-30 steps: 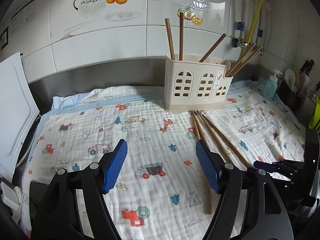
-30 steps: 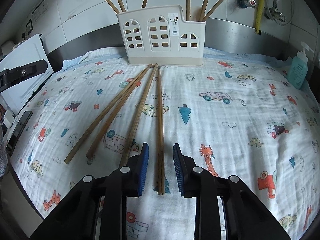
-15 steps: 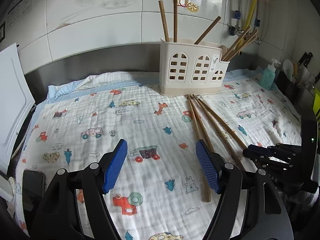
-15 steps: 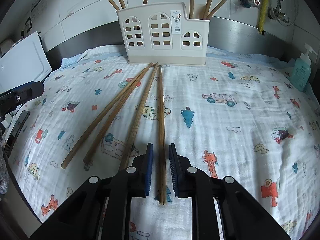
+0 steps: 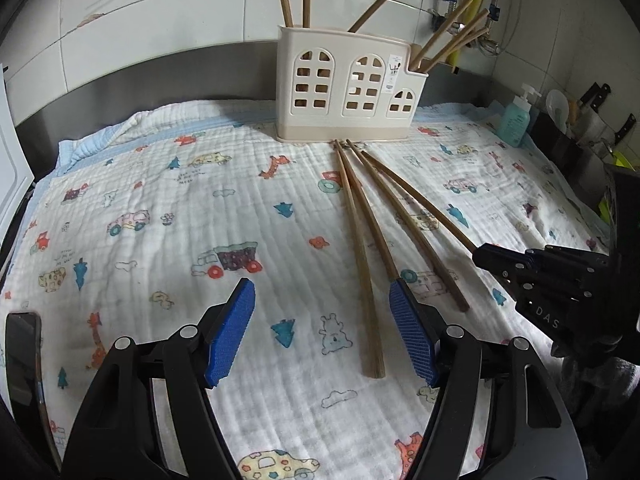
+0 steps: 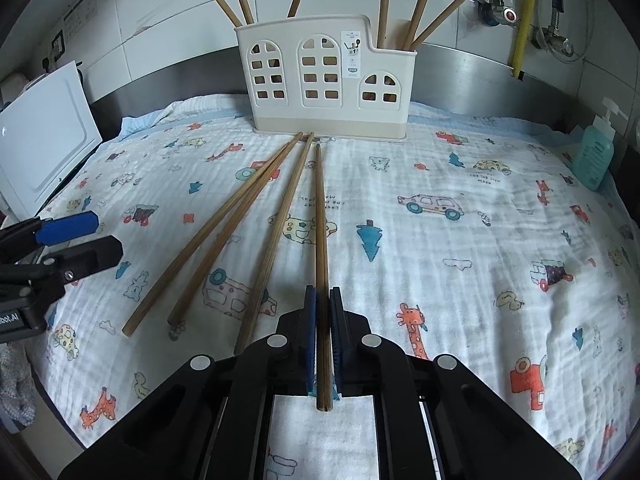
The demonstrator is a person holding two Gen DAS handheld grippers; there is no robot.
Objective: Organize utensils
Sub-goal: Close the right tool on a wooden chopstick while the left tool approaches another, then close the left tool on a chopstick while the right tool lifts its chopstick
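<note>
The right gripper [image 6: 323, 320] has just squeezed shut on one chopstick [image 6: 320, 216]; a moment ago its jaws stood apart; so the pick-up looks ready. The stick lies flat on the cloth-covered surface [image 6: 460, 248], long way pointing at the holder [image 6: 328, 76]. The left gripper [image 5: 322, 328] hangs wide open, holding nothing.

A white muslin cloth [image 6: 460, 248] is printed with small cartoon cars, trucks, giraffes and trees in red, orange, blue and yellow, with a pale blue border along its far edge. Brown wooden chopsticks [image 6: 256, 216] lie on it, and a cream plastic utensil holder [image 6: 328, 80] with arched window cut-outs has a darker beige base. Both black grippers carry bright blue textured pads [image 5: 232, 332]. A teal soap bottle [image 6: 594, 156] has a white pump. The white wall tiles [image 5: 140, 20] show faint fruit decals.
</note>
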